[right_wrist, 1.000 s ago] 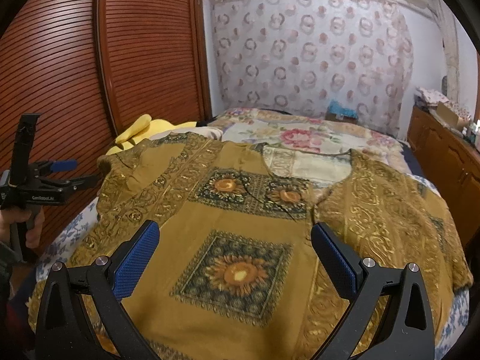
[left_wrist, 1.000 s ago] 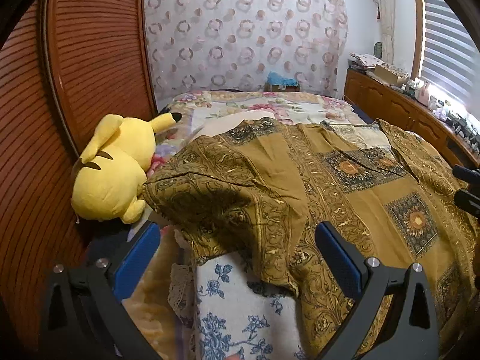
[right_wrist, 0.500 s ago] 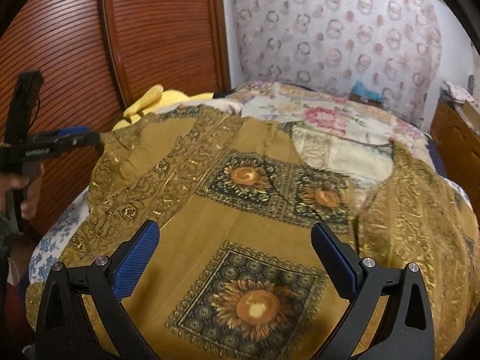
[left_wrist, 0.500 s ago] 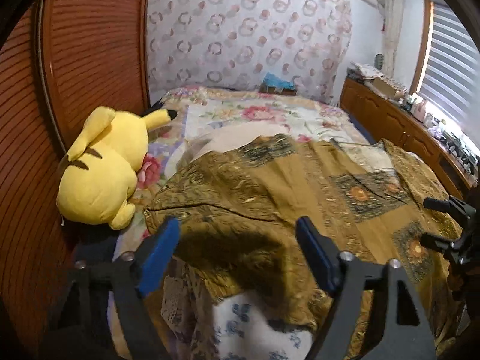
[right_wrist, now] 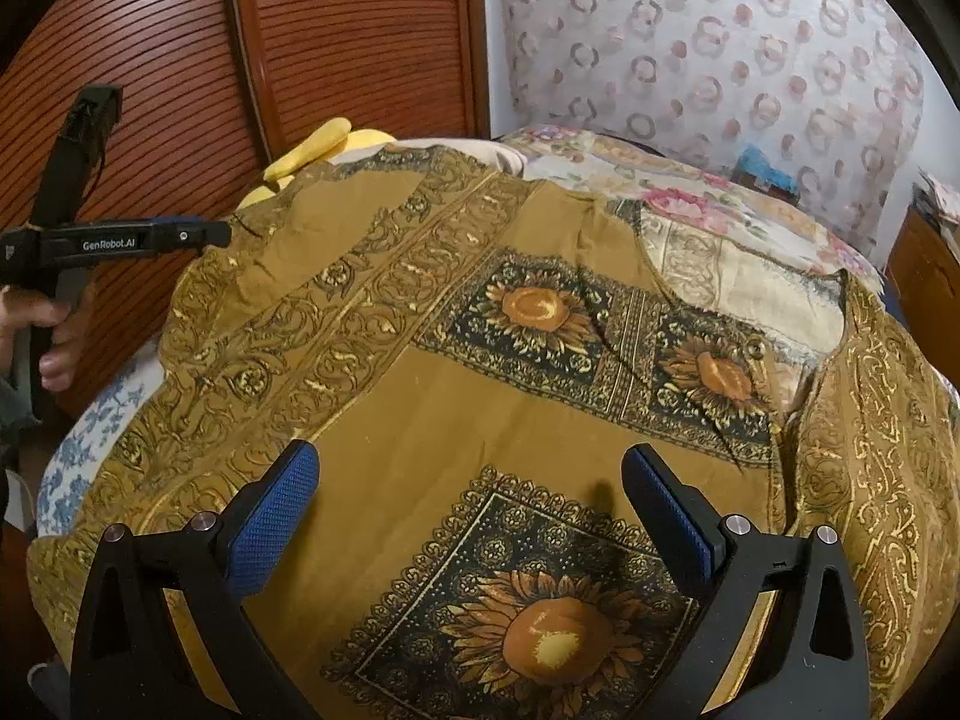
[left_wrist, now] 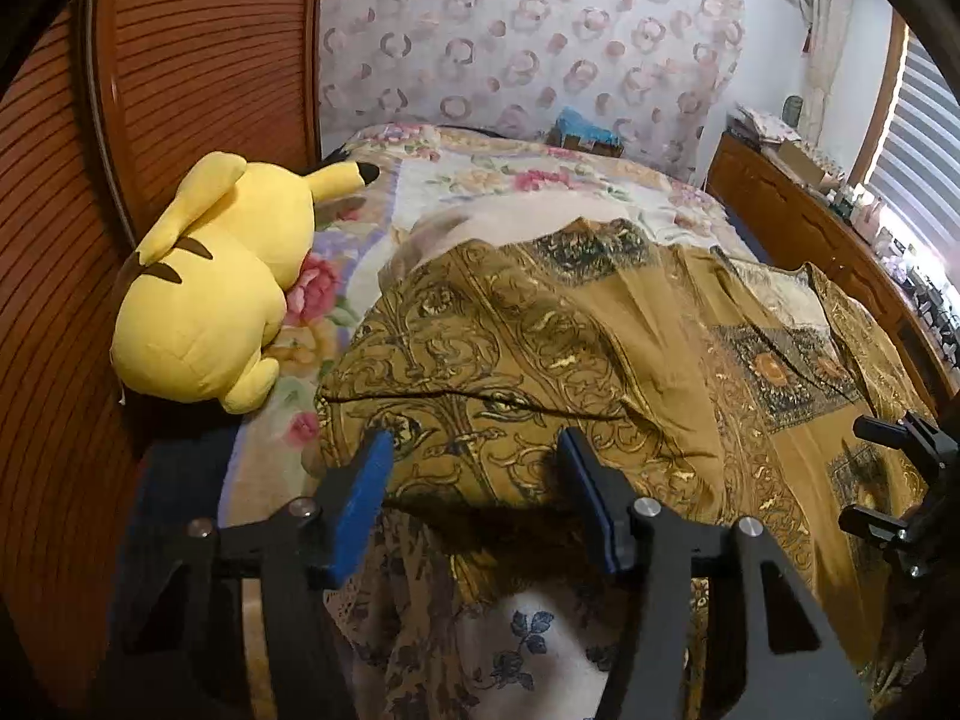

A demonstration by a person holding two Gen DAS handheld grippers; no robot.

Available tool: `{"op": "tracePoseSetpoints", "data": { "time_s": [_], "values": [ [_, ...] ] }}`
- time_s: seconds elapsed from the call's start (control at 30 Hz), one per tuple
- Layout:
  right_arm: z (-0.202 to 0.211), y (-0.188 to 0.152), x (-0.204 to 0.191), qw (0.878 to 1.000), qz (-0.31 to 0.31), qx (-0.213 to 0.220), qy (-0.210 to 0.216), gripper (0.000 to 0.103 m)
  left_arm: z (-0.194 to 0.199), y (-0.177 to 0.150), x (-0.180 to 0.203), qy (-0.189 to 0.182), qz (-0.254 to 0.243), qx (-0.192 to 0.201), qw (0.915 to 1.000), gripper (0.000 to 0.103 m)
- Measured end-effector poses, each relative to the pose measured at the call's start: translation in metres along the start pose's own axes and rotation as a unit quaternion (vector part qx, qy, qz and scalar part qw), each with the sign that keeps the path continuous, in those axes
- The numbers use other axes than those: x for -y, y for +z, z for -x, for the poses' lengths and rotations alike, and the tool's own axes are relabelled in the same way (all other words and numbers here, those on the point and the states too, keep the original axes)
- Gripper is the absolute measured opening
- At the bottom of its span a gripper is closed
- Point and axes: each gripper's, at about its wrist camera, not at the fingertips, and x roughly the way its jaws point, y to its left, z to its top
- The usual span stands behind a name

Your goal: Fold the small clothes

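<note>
A mustard-gold patterned shirt [right_wrist: 456, 396] with sunflower squares lies spread flat on the bed, and its left sleeve [left_wrist: 510, 360] fills the left wrist view. My left gripper [left_wrist: 474, 480] is open, its blue pads on either side of the sleeve's cuff edge, with fabric between them. It also shows from the side in the right wrist view [right_wrist: 180, 237], at the sleeve end. My right gripper [right_wrist: 468, 492] is open and empty, just above the shirt's lower front. It shows at the right edge of the left wrist view [left_wrist: 888, 480].
A yellow plush toy [left_wrist: 210, 282] lies on the bed's left side against the slatted wooden wardrobe doors [left_wrist: 198, 72]. The floral bedspread [left_wrist: 510, 180] runs back to a patterned curtain. A wooden cabinet [left_wrist: 798, 216] with small items lines the right side.
My left gripper has moved forward and down to the sleeve cuff, and its jaws have narrowed around it. My right gripper has come lower and closer over the shirt front.
</note>
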Motion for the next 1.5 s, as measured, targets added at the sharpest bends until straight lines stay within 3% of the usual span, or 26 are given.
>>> {"op": "tracePoseSetpoints", "data": {
  "time_s": [0.2,0.37,0.43,0.5,0.6,0.7,0.9,1.07,1.2,1.33,1.4,1.5],
  "values": [
    [0.0,0.0,0.003,1.0,-0.004,0.001,0.005,0.103,-0.005,-0.009,-0.004,0.017,0.015,-0.018,0.9996,0.061],
    [-0.001,0.0,0.005,1.0,-0.007,0.0,0.007,0.103,-0.008,-0.015,-0.002,0.006,0.021,-0.027,0.9994,0.059],
    [0.0,0.0,0.006,1.0,-0.008,0.0,0.005,0.103,-0.007,-0.016,0.001,-0.006,0.02,-0.029,0.9994,0.045],
    [-0.001,0.0,0.005,1.0,-0.008,0.001,0.006,0.103,-0.006,-0.016,0.005,-0.011,0.015,-0.029,0.9994,0.022],
    [-0.001,0.0,0.006,1.0,-0.009,0.001,0.006,0.103,-0.001,-0.015,0.014,0.002,-0.005,-0.026,0.9997,0.006],
    [-0.002,0.0,0.006,1.0,-0.012,0.0,0.005,0.103,0.007,-0.013,0.017,0.002,-0.011,-0.014,0.9998,0.0],
    [-0.002,0.0,0.009,1.0,-0.017,0.002,0.009,0.103,0.03,0.005,0.04,-0.026,-0.038,0.017,0.9988,0.0],
    [0.012,0.002,0.025,0.999,-0.035,0.018,0.003,0.103,0.045,0.03,0.087,-0.069,-0.085,0.037,0.9933,0.0],
    [0.028,0.0,0.042,0.998,-0.048,0.032,-0.019,0.103,0.044,0.04,0.132,-0.117,-0.116,0.03,0.9858,0.0],
    [0.037,-0.009,0.061,0.996,-0.068,0.034,-0.036,0.103,0.046,0.038,0.155,-0.134,-0.132,0.029,0.9817,0.008],
    [0.039,-0.012,0.069,0.996,-0.076,0.033,-0.041,0.103,0.051,0.036,0.155,-0.139,-0.133,0.031,0.9808,0.02],
    [0.043,-0.016,0.079,0.995,-0.084,0.035,-0.046,0.103,0.057,0.031,0.148,-0.106,-0.14,0.033,0.9838,0.036]
  ]
}}
